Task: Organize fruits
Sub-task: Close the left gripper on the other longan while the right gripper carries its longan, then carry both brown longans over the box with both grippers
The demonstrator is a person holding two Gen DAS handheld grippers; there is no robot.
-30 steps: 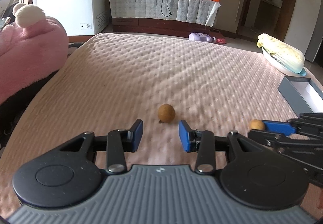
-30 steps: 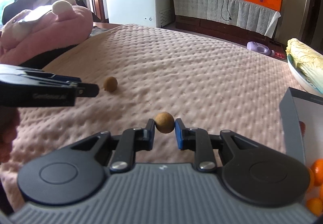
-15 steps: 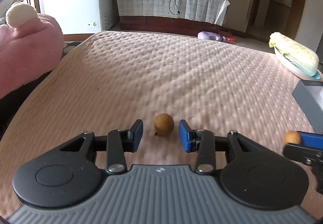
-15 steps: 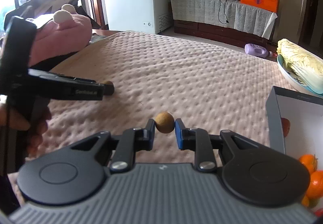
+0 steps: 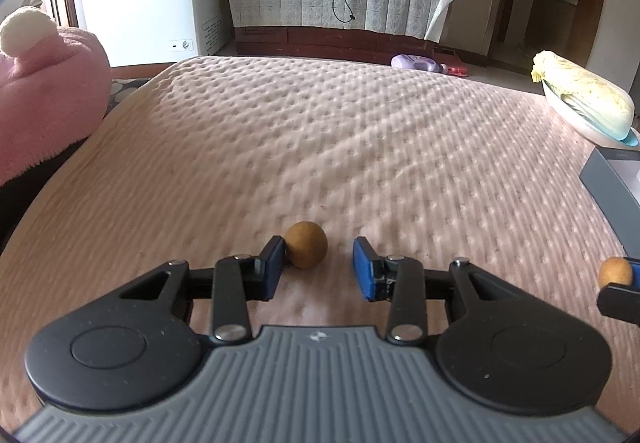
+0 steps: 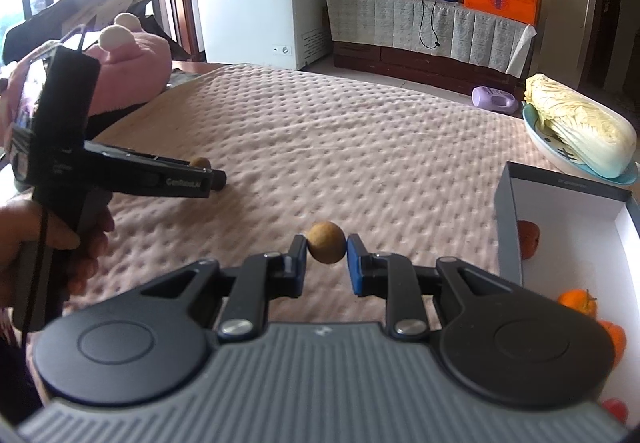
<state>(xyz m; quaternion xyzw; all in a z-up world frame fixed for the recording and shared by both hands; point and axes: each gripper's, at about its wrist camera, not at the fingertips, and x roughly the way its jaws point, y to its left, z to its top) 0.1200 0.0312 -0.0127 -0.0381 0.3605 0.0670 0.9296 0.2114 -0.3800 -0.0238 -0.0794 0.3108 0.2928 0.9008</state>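
Right gripper clamped one longan above the bedspread. Left gripper gaped wide around a second longan, touching its left pad only. Likely next: squeeze left, carry right to the box at near right. Wide bare cover beyond.

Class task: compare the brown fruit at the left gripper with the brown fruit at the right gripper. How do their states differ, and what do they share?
The left gripper is open; its longan lies on the pink bedspread, touching only the left-side pad. The right gripper is shut on the other longan, pads pressing both sides. The held one sits nearer the white box of fruit. Both are small, round and tan-brown.
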